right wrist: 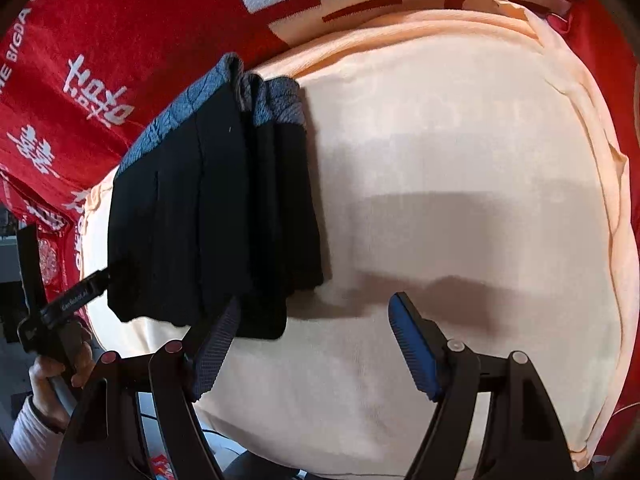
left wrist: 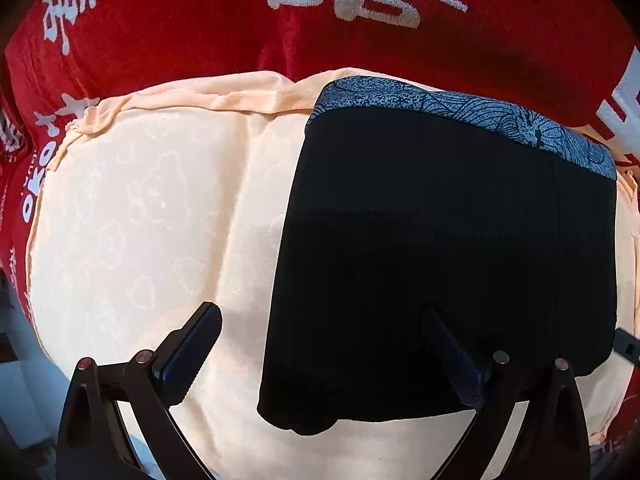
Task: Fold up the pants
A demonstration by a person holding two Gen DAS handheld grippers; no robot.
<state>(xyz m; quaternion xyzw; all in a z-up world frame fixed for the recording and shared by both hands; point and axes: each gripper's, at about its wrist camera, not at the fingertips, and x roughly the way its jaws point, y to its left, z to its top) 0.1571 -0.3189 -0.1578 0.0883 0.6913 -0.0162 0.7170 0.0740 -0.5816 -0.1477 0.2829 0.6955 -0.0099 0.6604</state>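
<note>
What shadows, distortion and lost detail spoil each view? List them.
Left wrist: fisheye bows the cream cushion; the black pants are almost featureless, only the grey patterned waistband reads. Right wrist: grey shadow bands cross the cushion; dark corners vignette the red blanket.

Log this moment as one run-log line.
pants: folded, lying on cream cloth | left gripper: open, empty | right gripper: open, empty

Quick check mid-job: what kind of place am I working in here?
Probably a home, on a bed or cloth-covered table. The black pants lie folded on a peach cloth spread over a red blanket with white lettering. Little else shows.
</note>
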